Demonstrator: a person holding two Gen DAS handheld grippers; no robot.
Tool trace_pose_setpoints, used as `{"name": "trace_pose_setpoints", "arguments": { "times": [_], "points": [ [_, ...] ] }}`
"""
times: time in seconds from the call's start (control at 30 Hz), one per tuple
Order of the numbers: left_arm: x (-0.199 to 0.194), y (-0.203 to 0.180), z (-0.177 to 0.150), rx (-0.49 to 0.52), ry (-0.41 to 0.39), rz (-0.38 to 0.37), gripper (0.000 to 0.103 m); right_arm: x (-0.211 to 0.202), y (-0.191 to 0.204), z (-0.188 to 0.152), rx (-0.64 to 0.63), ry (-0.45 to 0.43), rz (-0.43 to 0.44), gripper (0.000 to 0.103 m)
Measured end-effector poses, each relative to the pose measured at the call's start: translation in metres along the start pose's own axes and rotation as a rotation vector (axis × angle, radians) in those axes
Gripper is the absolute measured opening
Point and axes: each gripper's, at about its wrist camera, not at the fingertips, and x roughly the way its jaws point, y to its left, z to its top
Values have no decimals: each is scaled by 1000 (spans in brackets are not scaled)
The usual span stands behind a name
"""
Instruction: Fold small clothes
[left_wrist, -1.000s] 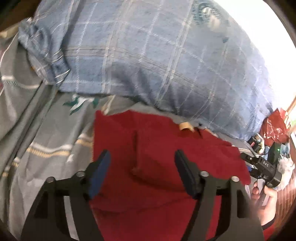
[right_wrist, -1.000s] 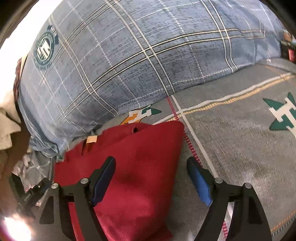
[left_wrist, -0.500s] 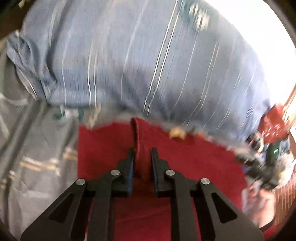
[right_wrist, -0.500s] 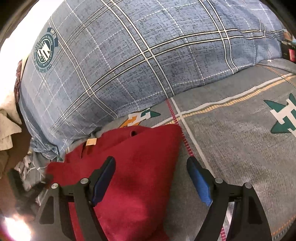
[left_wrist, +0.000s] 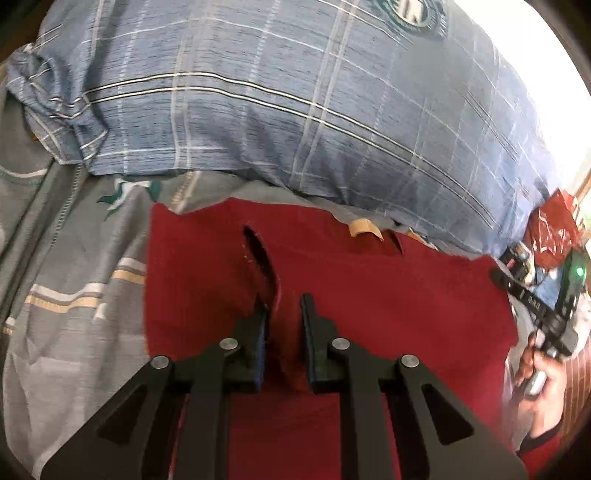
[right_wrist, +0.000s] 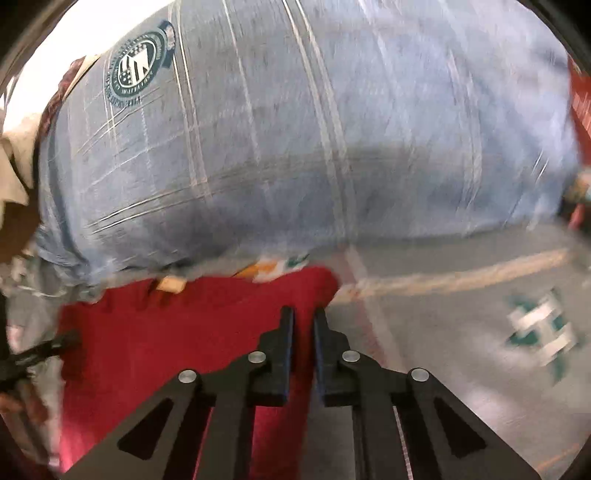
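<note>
- Left tongs (left_wrist: 283, 306) clenched on a raised pinch of the red garment (left_wrist: 388, 314), the fold standing up between the pads.
- The red garment lies spread on the grey patterned bedsheet (left_wrist: 74, 314), its far edge just beside the big blue checked pillow (left_wrist: 295, 110).
- A small tan label (left_wrist: 364, 228) shows at the garment's far edge, near the pillow.
- Right tongs (right_wrist: 304, 321) clamped down near the garment's right edge (right_wrist: 147, 332), red cloth caught between the narrow jaws; that view is blurred.
- A hand (left_wrist: 541, 387) at the far right of the left view grips the other tool.
</note>
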Motion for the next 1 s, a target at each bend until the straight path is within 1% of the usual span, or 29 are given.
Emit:
{"name": "trace_pose_setpoints", "arguments": {
  "times": [0.03,0.07,0.1,0.13,0.17,0.2,0.23,0.27,0.3,0.33,0.37,0.4,0.43,0.47,0.5,0.53,0.57,0.6,0.63,0.67,0.73,0.77,0.8,0.83,0.87,0.9,0.93,1.0],
  "points": [
    [7,-1,-1,9,11,16,14,4,-3,0,0,14,-11,9],
    [14,-1,-3,13,28,32,15,11,-9,-3,26,43,-9,9],
    [21,0,-6,9,47,43,19,19,-16,-7,68,77,-10,11],
    [24,2,-8,1,47,41,19,24,-20,-9,99,95,-21,21],
    [23,3,-10,0,38,39,20,23,-26,-9,130,108,-45,30],
    [22,3,-10,0,39,42,23,19,-29,-9,155,122,-47,46],
    [20,3,-9,1,39,46,26,10,-31,-7,182,139,-15,57],
    [18,3,-9,-2,31,44,34,0,-31,-7,194,148,45,64],
    [15,5,-10,-8,22,39,41,-13,-29,-9,191,152,115,76],
    [14,7,-11,-13,20,37,42,-24,-26,-14,175,153,149,82],
    [13,8,-12,-17,18,35,43,-33,-22,-21,149,157,153,82],
    [13,8,-14,-17,19,35,46,-35,-11,-30,85,185,129,81],
    [15,7,-16,-12,19,35,48,-32,-1,-35,28,210,97,69],
    [16,7,-18,-7,17,36,50,-25,8,-41,-42,239,27,50],
    [15,6,-21,-3,15,41,50,-17,13,-46,-110,264,-80,18],
    [14,4,-23,2,16,53,50,-17,15,-49,-152,238,-135,24],
    [12,2,-25,6,14,64,52,-20,14,-48,-177,209,-196,24],
    [9,1,-29,14,9,76,58,-23,14,-47,-194,198,-275,23],
    [3,-1,-33,25,1,92,62,-27,11,-47,-201,192,-327,23],
    [-1,-2,-35,31,-5,103,68,-34,6,-47,-174,187,-316,25],
    [-9,-3,-39,36,-16,109,69,-53,-6,-49,-54,173,-192,26],
    [-12,-2,-40,27,-17,113,69,-63,-7,-49,-9,150,-125,28],
    [-16,0,-43,6,-17,119,69,-68,-7,-50,-1,134,-96,38],
    [-18,2,-46,-16,-17,122,69,-69,-1,-51,-10,120,-82,51],
    [-21,3,-50,-40,-15,125,69,-70,5,-52,-32,112,-74,56],
    [-28,6,-57,-72,-11,126,70,-65,10,-55,-53,124,-71,57],
    [-33,7,-64,-93,-13,118,71,-57,11,-57,-63,147,-70,55],
    [-45,13,-84,-139,-24,94,79,-36,12,-68,-71,228,-81,53]
  ]
}}
